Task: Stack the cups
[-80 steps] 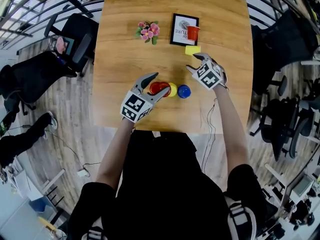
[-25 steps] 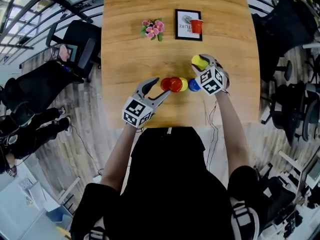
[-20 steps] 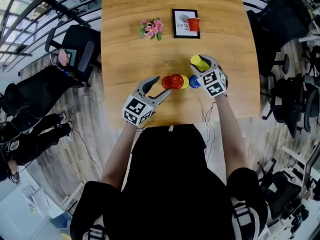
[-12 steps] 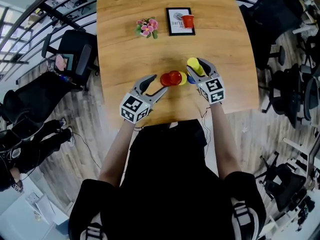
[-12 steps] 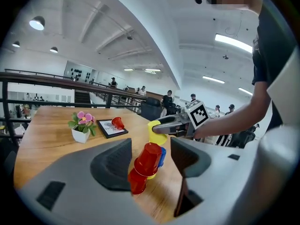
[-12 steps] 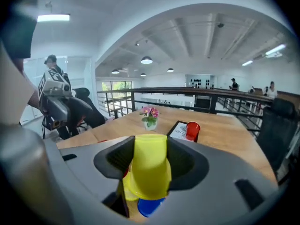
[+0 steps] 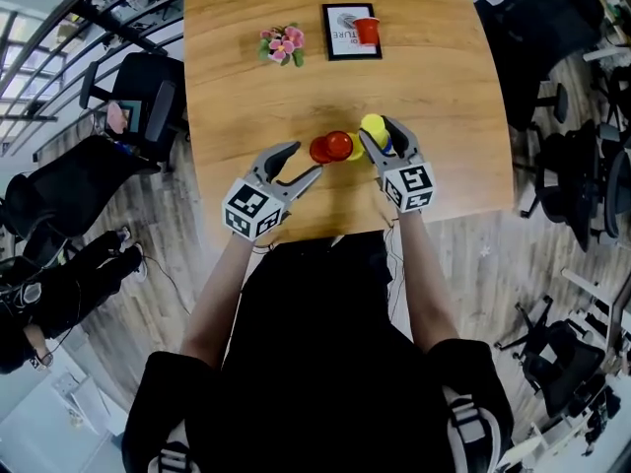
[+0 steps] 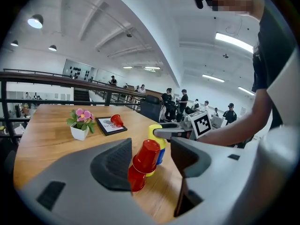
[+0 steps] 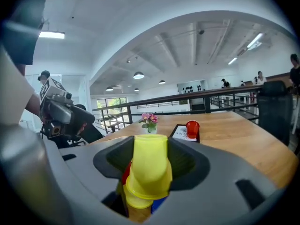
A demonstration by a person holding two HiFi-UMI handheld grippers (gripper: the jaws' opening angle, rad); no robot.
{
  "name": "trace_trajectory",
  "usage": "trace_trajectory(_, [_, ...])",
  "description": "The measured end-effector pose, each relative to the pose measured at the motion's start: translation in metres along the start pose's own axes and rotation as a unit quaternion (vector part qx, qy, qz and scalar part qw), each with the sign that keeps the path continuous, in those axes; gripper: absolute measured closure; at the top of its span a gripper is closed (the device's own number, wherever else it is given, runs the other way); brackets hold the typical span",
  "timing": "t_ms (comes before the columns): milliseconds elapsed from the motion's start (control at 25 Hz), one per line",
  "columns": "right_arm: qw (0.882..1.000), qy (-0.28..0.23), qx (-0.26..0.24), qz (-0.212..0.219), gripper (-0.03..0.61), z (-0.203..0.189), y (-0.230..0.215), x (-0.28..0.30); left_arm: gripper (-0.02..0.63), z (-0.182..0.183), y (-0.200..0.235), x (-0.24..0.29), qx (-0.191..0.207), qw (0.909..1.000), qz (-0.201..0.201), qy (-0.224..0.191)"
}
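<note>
Two red cups sit bottom-up and nested, leaning, mid-table, touching a yellow cup. My right gripper is shut on a second yellow cup and holds it bottom-up just above that cluster. Its jaws have just been opening slightly, with the cup still between the pads. In the right gripper view the held yellow cup hangs over the other yellow cup and a blue cup. My left gripper is open, and the red cups lie just beyond its fingertips.
A small pot of pink flowers and a framed picture with another red cup on it stand at the far side of the wooden table. Office chairs ring the table, and people stand in the background.
My right gripper carried the yellow cup left toward the cluster and rolled it rim-down. It now hangs over the blue and yellow cups. The left gripper has barely moved.
</note>
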State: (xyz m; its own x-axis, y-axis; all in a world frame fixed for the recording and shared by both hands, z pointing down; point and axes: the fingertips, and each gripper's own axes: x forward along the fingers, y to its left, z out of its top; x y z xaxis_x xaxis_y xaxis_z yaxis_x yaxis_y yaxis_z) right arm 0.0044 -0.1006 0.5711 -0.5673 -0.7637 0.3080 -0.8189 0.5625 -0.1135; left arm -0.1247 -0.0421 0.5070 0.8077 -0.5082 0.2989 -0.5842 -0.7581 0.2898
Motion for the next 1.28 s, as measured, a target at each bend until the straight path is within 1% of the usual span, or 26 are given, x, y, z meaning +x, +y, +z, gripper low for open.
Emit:
trace_trajectory(160, [1.0,-0.012,0.004,0.004,0.334,-0.007,0.005,0.0,0.336,-0.002,0.001,0.001,0.003,1.0,0.002,0.008])
trace_trajectory(400, [1.0,-0.021,0.012,0.001,0.333,-0.018,0.001,-0.004,0.336,-0.007,-0.003,0.005,0.01,0.9998,-0.003,0.019])
trace_trajectory(560, [1.0,-0.025,0.004,0.0,0.331,-0.022,0.003,-0.007,0.336,-0.012,-0.006,0.009,0.009,0.9996,-0.009,0.025])
trace_trajectory(800, [1.0,-0.018,-0.008,0.001,0.327,-0.024,0.008,-0.011,0.336,-0.02,-0.013,0.011,0.009,0.9993,-0.015,0.032])
trace_trajectory(1080, [1.0,0.001,-0.017,0.004,0.314,-0.03,0.014,-0.016,0.336,-0.021,-0.011,0.007,0.008,0.9994,-0.011,0.031])
trace_trajectory(1280, [1.0,0.009,-0.021,0.005,0.291,-0.035,0.015,-0.018,0.336,-0.021,-0.009,0.01,0.006,0.9995,-0.009,0.03])
